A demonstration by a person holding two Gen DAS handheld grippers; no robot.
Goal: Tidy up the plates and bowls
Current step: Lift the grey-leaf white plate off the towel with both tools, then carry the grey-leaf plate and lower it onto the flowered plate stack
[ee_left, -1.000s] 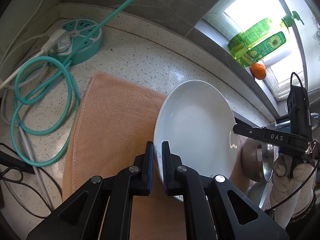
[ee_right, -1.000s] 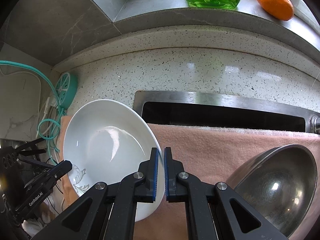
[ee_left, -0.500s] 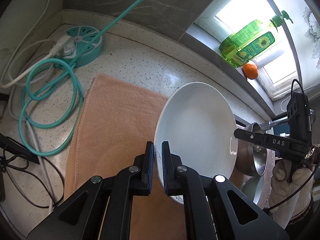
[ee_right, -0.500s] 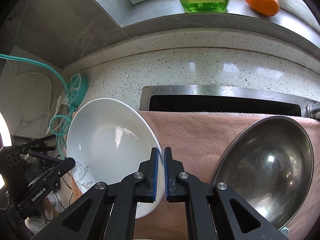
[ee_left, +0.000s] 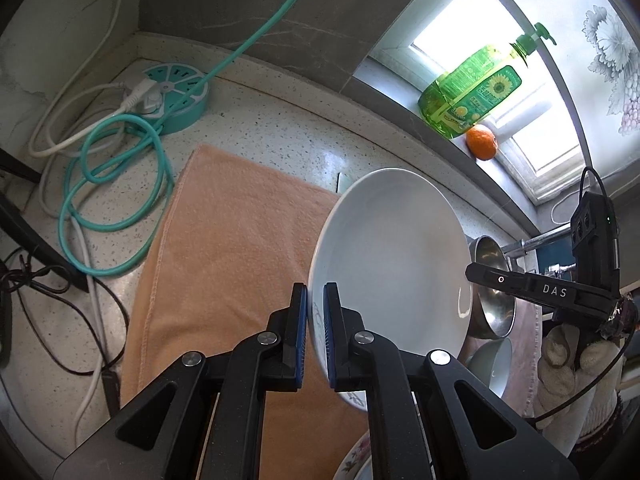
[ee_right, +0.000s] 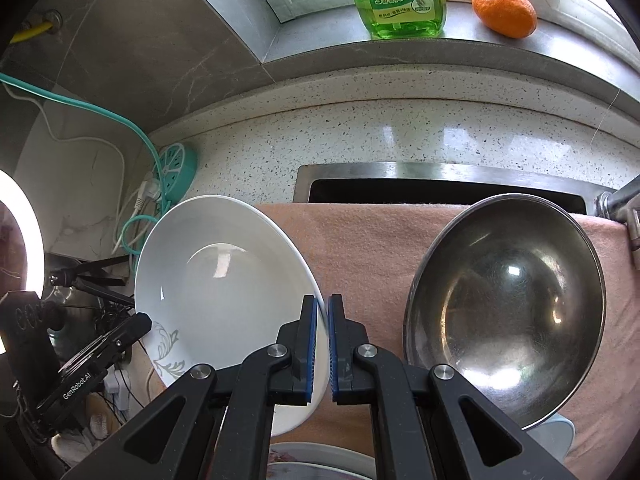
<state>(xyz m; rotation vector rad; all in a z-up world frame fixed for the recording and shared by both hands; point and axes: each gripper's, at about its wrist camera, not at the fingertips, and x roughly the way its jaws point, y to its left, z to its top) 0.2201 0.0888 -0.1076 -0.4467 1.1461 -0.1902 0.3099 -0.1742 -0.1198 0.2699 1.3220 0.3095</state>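
The orange towel (ee_left: 240, 240) on the bench (ee_left: 280, 136) lay bare; coiled teal cable (ee_left: 116, 184) and socket hub (ee_left: 176, 100) crowded its left.

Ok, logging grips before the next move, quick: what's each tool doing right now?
Left tool: closed on the white plate's rim.
Right tool: closed on the same plate's opposite rim.

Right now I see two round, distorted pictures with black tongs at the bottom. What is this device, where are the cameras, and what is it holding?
No robot here: a person holds a handheld gripper in each hand, and each carries a fisheye camera looking along its fingers. One picture comes from the left gripper, the other from the right gripper. Both are shut on opposite rims of one white plate. Nearby a steel bowl sits on a peach towel over a speckled counter.
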